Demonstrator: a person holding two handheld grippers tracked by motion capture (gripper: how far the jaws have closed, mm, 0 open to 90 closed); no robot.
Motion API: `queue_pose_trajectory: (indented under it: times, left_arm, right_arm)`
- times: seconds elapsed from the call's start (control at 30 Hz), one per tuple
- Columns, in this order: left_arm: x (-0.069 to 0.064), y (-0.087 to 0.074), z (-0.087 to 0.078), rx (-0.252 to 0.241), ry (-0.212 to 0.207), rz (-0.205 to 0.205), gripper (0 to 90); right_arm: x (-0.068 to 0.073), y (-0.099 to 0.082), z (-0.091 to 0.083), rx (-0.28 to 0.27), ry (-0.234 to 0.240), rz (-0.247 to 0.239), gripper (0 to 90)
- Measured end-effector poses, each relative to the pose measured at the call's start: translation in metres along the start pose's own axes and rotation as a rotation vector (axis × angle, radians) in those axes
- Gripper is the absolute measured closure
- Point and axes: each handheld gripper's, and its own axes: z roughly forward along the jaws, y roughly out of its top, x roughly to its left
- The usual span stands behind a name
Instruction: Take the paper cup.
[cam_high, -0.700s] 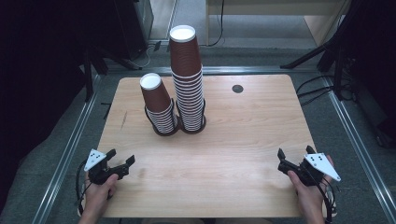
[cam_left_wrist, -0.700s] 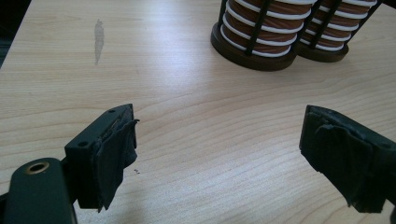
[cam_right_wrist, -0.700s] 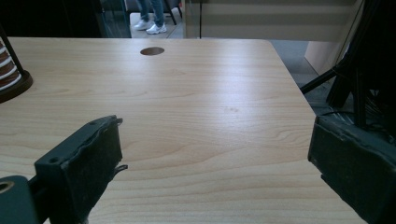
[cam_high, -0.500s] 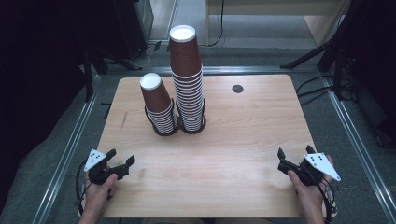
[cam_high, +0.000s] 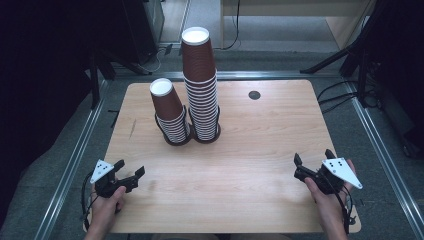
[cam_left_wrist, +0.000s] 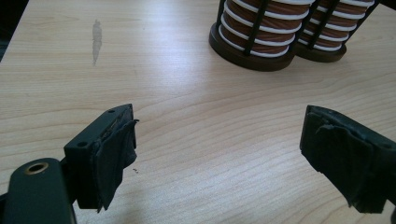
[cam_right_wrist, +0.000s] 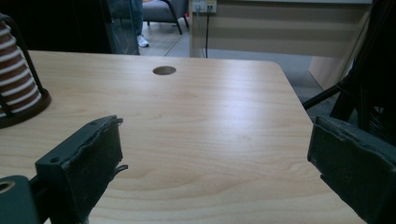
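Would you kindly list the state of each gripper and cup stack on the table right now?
Left gripper: open, empty, low over the table's near left.
Right gripper: open, empty, low over the near right.
Tall stack: upright, cups upside down, in its holder.
Short stack: leaning left, cups upside down, in its holder.
Holders: side by side, touching.

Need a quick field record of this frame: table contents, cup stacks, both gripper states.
table: wooden table, round hole near far edge
tall cup stack: upside-down brown cups in black wire holder
short cup stack: beside it to the left, own holder, leaning left
left gripper: open, holding nothing, near-left
right gripper: open, holding nothing, near-right
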Motion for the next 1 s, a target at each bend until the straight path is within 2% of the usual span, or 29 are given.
queue_pose_trajectory:
  times: [0.47,1.0]
  left_arm:
    - [0.000,0.000,0.000,-0.002,-0.003,-0.002,10.8]
    - [0.001,0.000,0.000,-0.002,-0.005,-0.003,10.8]
  right_arm:
    - [0.017,0.030,0.004,-0.045,0.048,-0.015,3.0]
    - [0.034,0.053,0.014,-0.053,0.087,-0.041,3.0]
